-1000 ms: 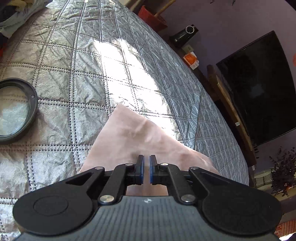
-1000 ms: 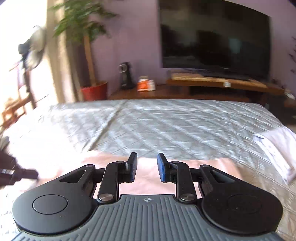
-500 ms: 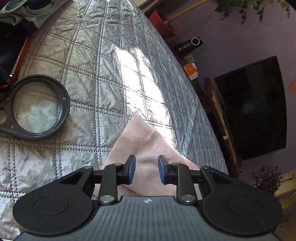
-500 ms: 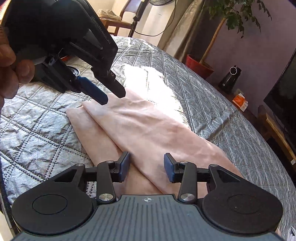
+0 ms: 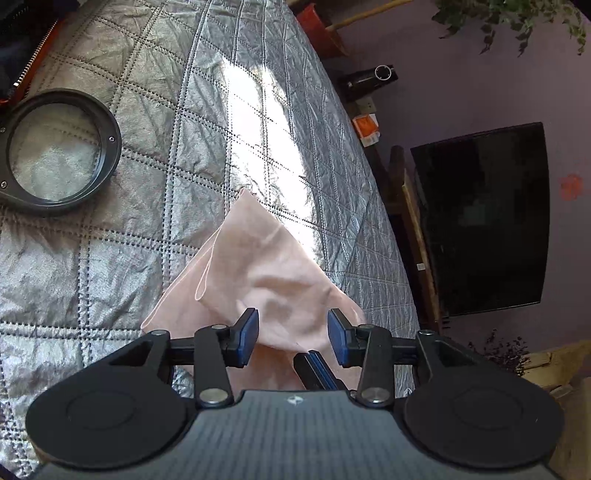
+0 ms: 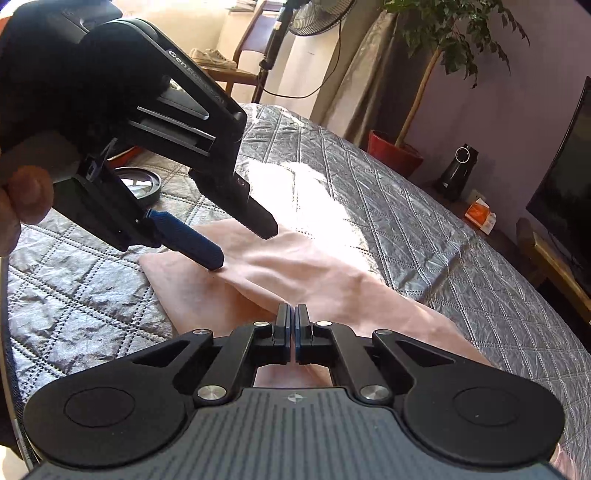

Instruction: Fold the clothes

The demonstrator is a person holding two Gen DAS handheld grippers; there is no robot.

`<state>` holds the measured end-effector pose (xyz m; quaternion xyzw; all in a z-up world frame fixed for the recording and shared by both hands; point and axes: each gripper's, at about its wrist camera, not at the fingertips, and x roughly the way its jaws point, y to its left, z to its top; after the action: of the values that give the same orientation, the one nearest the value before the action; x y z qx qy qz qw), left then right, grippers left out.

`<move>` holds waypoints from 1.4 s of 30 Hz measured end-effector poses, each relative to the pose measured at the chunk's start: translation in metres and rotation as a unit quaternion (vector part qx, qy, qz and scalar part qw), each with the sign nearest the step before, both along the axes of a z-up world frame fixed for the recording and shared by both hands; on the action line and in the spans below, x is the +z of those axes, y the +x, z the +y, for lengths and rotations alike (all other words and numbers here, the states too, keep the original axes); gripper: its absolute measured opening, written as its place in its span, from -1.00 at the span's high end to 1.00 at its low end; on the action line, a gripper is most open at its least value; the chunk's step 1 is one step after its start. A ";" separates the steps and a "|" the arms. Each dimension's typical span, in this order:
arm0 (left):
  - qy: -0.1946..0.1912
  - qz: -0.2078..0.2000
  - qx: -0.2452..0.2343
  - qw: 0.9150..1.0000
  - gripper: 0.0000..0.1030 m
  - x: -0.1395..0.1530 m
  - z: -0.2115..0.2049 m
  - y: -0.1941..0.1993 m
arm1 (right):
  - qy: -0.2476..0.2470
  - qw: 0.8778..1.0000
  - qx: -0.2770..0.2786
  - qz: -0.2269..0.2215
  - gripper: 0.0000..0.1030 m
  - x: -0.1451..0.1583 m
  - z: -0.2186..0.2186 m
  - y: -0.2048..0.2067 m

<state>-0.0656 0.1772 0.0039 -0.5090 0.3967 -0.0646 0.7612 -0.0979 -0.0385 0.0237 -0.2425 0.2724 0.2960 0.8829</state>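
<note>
A pale pink cloth (image 5: 258, 266) lies partly folded on the silver quilted bed (image 5: 147, 92). My left gripper (image 5: 291, 328) hovers over its near end; its jaws are opening and nothing is pinched between them. From the right wrist view the left gripper (image 6: 240, 240) comes in from the upper left, a person's hand behind it, its blue pad (image 6: 199, 247) resting on the cloth (image 6: 332, 273). My right gripper (image 6: 294, 325) is shut on the raised fold of the pink cloth. Its tips (image 5: 314, 363) show just under the left gripper.
A black-rimmed round lens (image 5: 59, 155) lies on the quilt to the left, with a dark zipped bag (image 5: 22, 55) beyond it. Past the bed's right edge stand a TV (image 5: 480, 221) on a wooden bench, a potted plant (image 6: 395, 153) and a fan (image 6: 317, 18).
The left jaws went from shut to apart over the cloth. The right gripper swung from facing the TV to over the cloth, opened wide, then shut on the fold.
</note>
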 end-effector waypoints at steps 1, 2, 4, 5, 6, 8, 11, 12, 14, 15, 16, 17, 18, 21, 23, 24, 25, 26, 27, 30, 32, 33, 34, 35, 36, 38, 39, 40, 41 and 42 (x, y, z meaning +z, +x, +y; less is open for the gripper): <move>-0.008 -0.006 -0.001 1.000 0.26 0.002 -0.002 -0.003 | 0.005 1.000 -0.003 0.001 0.95 0.001 -0.002 0.000; -0.015 -0.012 -0.003 1.000 0.20 0.004 -0.004 -0.006 | 0.010 1.000 -0.006 0.003 0.95 0.001 -0.004 0.001; -0.014 -0.013 -0.009 1.000 0.13 0.006 -0.009 -0.011 | 0.015 1.000 -0.010 0.003 0.95 0.002 -0.007 0.003; -0.009 -0.010 -0.012 1.000 0.12 0.006 -0.012 -0.013 | 0.016 1.000 -0.010 0.004 0.95 0.002 -0.007 0.004; -0.004 -0.007 -0.015 1.000 0.13 0.006 -0.014 -0.015 | 0.017 1.000 -0.011 0.004 0.95 0.002 -0.007 0.004; 0.009 0.007 -0.010 1.000 0.14 0.003 -0.015 -0.012 | 0.028 1.000 -0.009 0.004 0.95 0.005 -0.008 0.003; 0.016 0.016 0.008 1.000 0.14 0.002 -0.012 -0.004 | 0.033 0.999 -0.004 0.004 0.95 0.006 -0.008 0.000; 0.019 0.019 0.012 1.000 0.13 0.002 -0.013 -0.002 | 0.032 0.999 -0.003 0.004 0.95 0.006 -0.008 -0.001; 0.016 0.023 0.014 1.000 0.13 0.001 -0.014 0.003 | 0.034 0.999 -0.002 0.004 0.95 0.006 -0.008 -0.002; 0.013 0.027 0.015 0.999 0.12 -0.001 -0.016 0.004 | 0.037 0.999 -0.003 0.003 0.95 0.007 -0.009 -0.002; 0.011 0.033 0.016 0.999 0.12 -0.003 -0.017 0.005 | 0.039 0.999 -0.004 0.003 0.95 0.008 -0.010 -0.003; 0.008 0.038 0.018 0.999 0.12 -0.005 -0.019 0.007 | 0.043 0.999 -0.005 0.004 0.95 0.009 -0.011 -0.002; 0.006 0.042 0.017 0.999 0.12 -0.007 -0.020 0.008 | 0.046 0.999 -0.005 0.005 0.95 0.009 -0.012 -0.002; 0.007 0.051 0.020 0.998 0.16 -0.012 -0.023 0.009 | 0.053 0.999 0.001 0.005 0.95 0.011 -0.014 -0.004; 0.006 0.053 0.021 0.998 0.29 -0.014 -0.025 0.012 | 0.057 0.998 0.004 0.007 0.95 0.012 -0.016 -0.005; 0.008 0.052 0.021 0.998 0.35 -0.014 -0.025 0.013 | 0.059 0.998 0.006 0.007 0.95 0.012 -0.017 -0.006; 0.010 0.049 0.020 0.999 0.49 -0.014 -0.026 0.014 | 0.065 0.998 0.006 0.010 0.95 0.014 -0.020 -0.005; 0.011 0.044 0.018 0.999 0.59 -0.013 -0.027 0.015 | 0.077 0.997 0.003 0.017 0.93 0.016 -0.025 -0.004; 0.012 0.040 0.016 0.999 0.64 -0.012 -0.028 0.015 | 0.090 0.996 0.000 0.025 0.80 0.017 -0.029 -0.002; 0.029 0.025 0.011 0.999 0.81 -0.007 -0.033 0.015 | 0.137 0.988 -0.036 0.063 0.26 0.021 -0.049 0.004; 0.038 0.019 0.010 0.999 0.84 -0.003 -0.034 0.014 | 0.190 0.974 -0.082 0.088 0.10 0.026 -0.075 0.010; 0.041 0.019 0.011 0.999 0.85 -0.002 -0.034 0.014 | 0.221 0.964 -0.112 0.099 0.09 0.029 -0.091 0.012; 0.044 0.019 0.013 0.999 0.87 -0.001 -0.034 0.013 | 0.269 0.942 -0.163 0.120 0.07 0.029 -0.120 0.015; 0.046 0.019 0.015 0.999 0.88 -0.001 -0.034 0.013 | 0.316 0.914 -0.211 0.144 0.07 0.026 -0.148 0.016; 0.047 0.018 0.018 0.999 0.89 0.000 -0.032 0.013 | 0.361 0.881 -0.258 0.166 0.03 0.023 -0.176 0.018; 0.051 0.016 0.021 0.998 0.93 0.002 -0.032 0.011 | 0.454 0.798 -0.340 0.205 0.03 0.011 -0.233 0.012; 0.054 0.015 0.021 0.998 0.93 0.002 -0.032 0.011 | 0.499 0.749 -0.375 0.221 0.03 0.003 -0.261 0.005; 0.055 0.012 0.019 0.998 0.94 0.003 -0.033 0.011 | 0.534 0.707 -0.402 0.231 0.03 -0.007 -0.285 -0.003; 0.056 0.009 0.018 0.998 0.95 0.004 -0.035 0.011 | 0.551 0.677 -0.429 0.232 0.03 -0.014 -0.303 -0.013; 0.058 0.006 0.016 0.998 0.95 0.005 -0.036 0.011 | 0.559 0.656 -0.454 0.225 0.01 -0.018 -0.318 -0.022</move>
<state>-0.0544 0.1416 0.0089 -0.4712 0.3961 -0.0258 0.7877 -0.1199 -0.3569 0.0053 0.5249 0.3218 0.0006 0.7880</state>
